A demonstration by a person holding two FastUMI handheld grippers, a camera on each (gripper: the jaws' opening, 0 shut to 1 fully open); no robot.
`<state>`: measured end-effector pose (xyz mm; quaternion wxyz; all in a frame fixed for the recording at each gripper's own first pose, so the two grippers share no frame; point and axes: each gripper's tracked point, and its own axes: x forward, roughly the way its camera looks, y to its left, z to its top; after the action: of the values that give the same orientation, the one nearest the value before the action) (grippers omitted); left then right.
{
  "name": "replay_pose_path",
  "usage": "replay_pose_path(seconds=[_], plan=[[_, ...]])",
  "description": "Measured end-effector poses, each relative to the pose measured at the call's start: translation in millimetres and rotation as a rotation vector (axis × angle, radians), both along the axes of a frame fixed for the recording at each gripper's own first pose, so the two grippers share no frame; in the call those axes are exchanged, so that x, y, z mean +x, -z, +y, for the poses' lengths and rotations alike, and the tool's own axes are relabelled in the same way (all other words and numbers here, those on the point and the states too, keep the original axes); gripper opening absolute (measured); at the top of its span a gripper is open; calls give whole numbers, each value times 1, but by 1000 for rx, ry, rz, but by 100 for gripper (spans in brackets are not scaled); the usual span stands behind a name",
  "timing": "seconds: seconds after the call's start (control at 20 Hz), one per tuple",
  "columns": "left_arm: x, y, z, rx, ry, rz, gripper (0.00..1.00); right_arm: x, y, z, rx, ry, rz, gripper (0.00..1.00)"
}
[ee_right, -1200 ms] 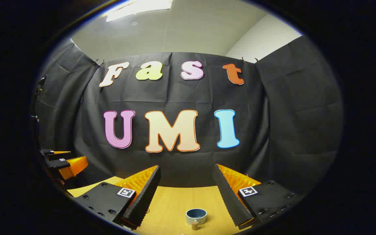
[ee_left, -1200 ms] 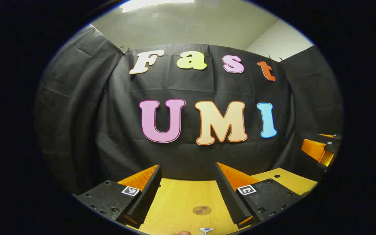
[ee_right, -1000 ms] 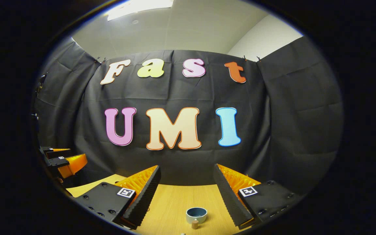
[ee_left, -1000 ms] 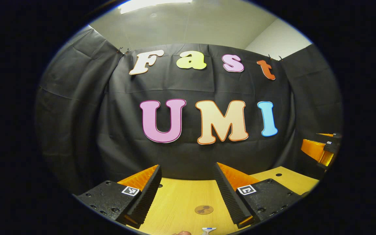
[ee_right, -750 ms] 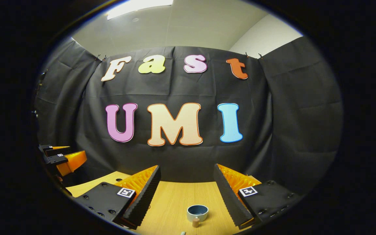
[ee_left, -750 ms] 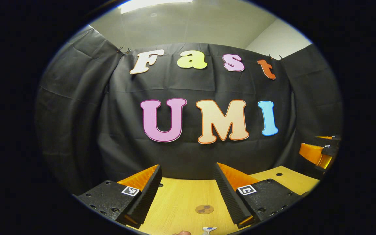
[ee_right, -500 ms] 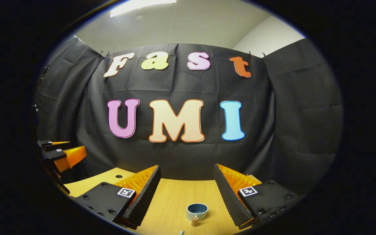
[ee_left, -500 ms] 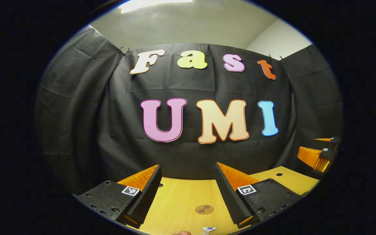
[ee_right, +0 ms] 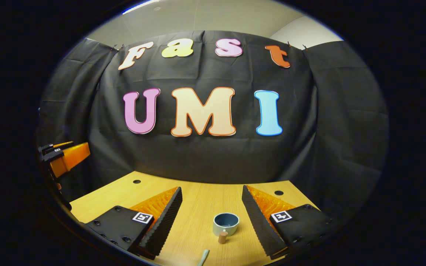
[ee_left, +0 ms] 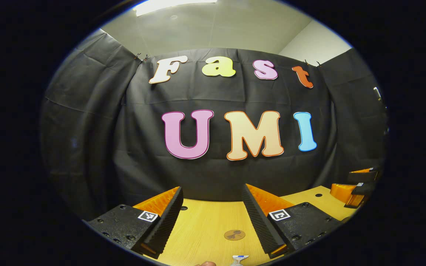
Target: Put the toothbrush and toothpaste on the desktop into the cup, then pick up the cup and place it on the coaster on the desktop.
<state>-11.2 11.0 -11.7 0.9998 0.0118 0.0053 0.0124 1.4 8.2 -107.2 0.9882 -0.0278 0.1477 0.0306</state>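
Nearest to you in the right gripper view, a pale, slim toothbrush (ee_right: 203,257) lies on the wooden desktop (ee_right: 198,207) at the bottom edge; its visible end points away from you, tilted a little to the right, with its long axis running roughly toward the cup. Just beyond it stands a small brown cylinder (ee_right: 222,236), touching or almost touching the near side of the blue-grey cup (ee_right: 226,223). The cup sits upright, mouth up, between your right gripper's (ee_right: 212,216) two fingers, which are spread wide and hold nothing. Farther off at the left edge, your other gripper hangs above the desktop.

In the left gripper view, a small white and blue object, likely the toothpaste (ee_left: 239,259), lies at the bottom edge, too cut off to tell which way it points. Beside it is a rounded, skin-toned tip (ee_left: 205,263) you cannot identify. Beyond them the round brown coaster (ee_left: 234,234) lies flat between the widely parted, empty fingers of your left gripper (ee_left: 212,216). The black cloth wall (ee_left: 213,173) closes the far side.
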Motion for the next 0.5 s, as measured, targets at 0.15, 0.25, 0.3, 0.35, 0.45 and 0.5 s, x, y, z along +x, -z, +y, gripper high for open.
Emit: replay_pose_path(seconds=[0.15, 0.25, 0.3, 0.35, 0.45, 0.5], plan=[[-3, 3, 3, -1, -7, 5, 92, -5, 35, -1, -14, 2, 88, 100], [-6, 5, 7, -1, -14, 11, 92, -11, 61, -4, -24, 9, 155, 100], [-7, 7, 9, -1, -17, 13, 92, -13, 73, -3, -26, 7, 189, 100], [-6, 8, 11, 0, -24, 16, 92, -16, 86, -2, -30, 1, 220, 100], [-6, 10, 16, 1, -36, 24, 93, -18, 105, -2, -43, -8, 270, 100], [-6, 12, 19, 1, -43, 25, 93, -20, 115, -2, -47, -10, 298, 100]])
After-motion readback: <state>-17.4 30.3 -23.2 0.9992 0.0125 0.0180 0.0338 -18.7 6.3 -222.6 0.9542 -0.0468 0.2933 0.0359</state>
